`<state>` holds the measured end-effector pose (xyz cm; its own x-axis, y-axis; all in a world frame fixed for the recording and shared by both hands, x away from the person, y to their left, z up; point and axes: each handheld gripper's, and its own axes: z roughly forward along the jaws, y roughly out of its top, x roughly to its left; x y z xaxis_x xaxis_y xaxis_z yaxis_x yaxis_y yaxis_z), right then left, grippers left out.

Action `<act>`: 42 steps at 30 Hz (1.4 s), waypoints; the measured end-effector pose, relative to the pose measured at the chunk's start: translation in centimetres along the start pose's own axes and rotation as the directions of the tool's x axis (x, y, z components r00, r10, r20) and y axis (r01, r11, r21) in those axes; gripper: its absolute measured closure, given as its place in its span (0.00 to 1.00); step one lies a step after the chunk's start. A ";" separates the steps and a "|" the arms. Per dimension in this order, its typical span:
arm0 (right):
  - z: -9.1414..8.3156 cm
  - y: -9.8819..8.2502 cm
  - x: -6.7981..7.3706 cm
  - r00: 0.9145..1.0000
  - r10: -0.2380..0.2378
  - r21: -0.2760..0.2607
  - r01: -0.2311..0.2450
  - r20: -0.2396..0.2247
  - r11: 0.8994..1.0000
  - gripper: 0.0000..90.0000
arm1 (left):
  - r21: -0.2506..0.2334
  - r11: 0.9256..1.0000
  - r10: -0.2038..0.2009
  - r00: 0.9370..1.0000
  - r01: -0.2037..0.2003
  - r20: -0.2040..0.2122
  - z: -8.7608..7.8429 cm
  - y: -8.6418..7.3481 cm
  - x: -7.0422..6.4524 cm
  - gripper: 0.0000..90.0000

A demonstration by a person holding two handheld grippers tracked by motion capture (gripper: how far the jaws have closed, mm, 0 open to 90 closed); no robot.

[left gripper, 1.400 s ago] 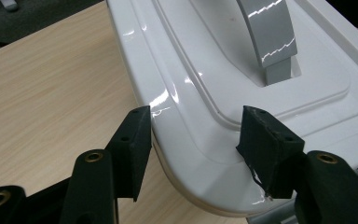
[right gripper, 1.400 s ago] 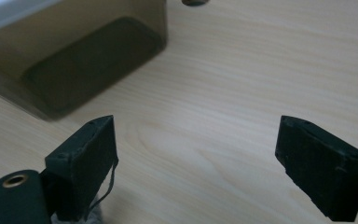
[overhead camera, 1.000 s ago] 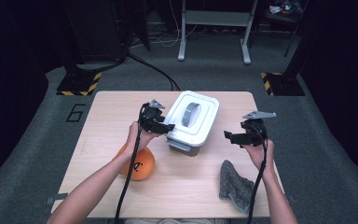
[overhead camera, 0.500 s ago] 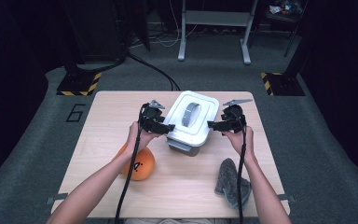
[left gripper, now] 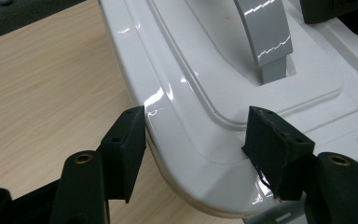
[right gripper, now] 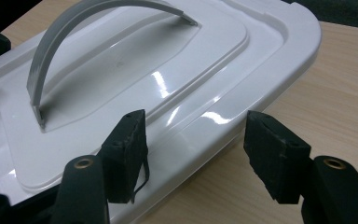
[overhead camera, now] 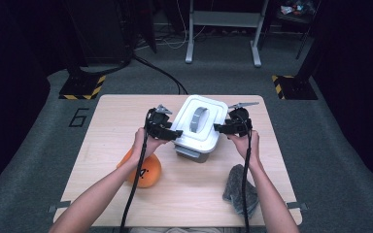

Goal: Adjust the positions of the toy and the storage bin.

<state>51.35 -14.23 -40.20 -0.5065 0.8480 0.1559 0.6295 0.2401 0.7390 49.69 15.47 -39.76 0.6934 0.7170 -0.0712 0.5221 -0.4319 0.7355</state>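
A white lidded box (overhead camera: 199,128) with a grey arched handle (overhead camera: 198,119) is seen at the middle of the wooden surface (overhead camera: 281,155), flanked by two hand-held grippers. The left hand-held gripper (overhead camera: 174,134) is set at the box's left rim, its jaws held partly open astride the lid's edge (left gripper: 177,116); one pad (left gripper: 129,140) is seen outside the rim and the other (left gripper: 272,149) over the lid's top, and whether either presses on the plastic cannot be told. The right hand-held gripper (overhead camera: 219,128) is placed at the right rim, where its jaws have just been closing with the lid's edge (right gripper: 242,107) between them; a gap is visible between the outer pad (right gripper: 270,154) and the rim, so the lid is judged not yet clamped.

An orange ball (overhead camera: 143,167) lies near the left forearm, and a grey cloth (overhead camera: 240,189) lies at the near right, both well apart from the box.

The lid's removal is judged to be the work in hand. A slip is the main risk: the glossy rounded rim offers little purchase, and pads closed too shallowly could slide off. If one side is gripped before the other, the lid could be tilted or the whole box dragged or lifted with it.
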 end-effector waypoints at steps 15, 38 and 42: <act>1.5 1.1 0.1 1.000 -0.020 -0.025 0.020 0.010 0.999 0.46 | 0.013 1.000 0.007 1.000 -0.007 -0.009 -0.4 -0.2 -0.6 0.42; 1.8 1.4 -0.5 1.000 0.008 -0.037 -0.007 0.017 0.999 0.46 | 0.030 0.999 -0.012 1.000 0.012 0.000 -0.4 -0.1 -0.1 0.38; 0.4 0.5 0.2 0.999 -0.014 -0.023 0.014 0.033 1.000 0.51 | 0.018 0.998 -0.055 0.997 0.054 0.053 -0.6 -0.5 0.8 0.39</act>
<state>51.77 -13.73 -40.09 -0.4954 0.8597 0.1244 0.6084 0.2412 0.7561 49.64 16.56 -39.80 0.6887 0.7099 -0.1472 0.5681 -0.4022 0.7179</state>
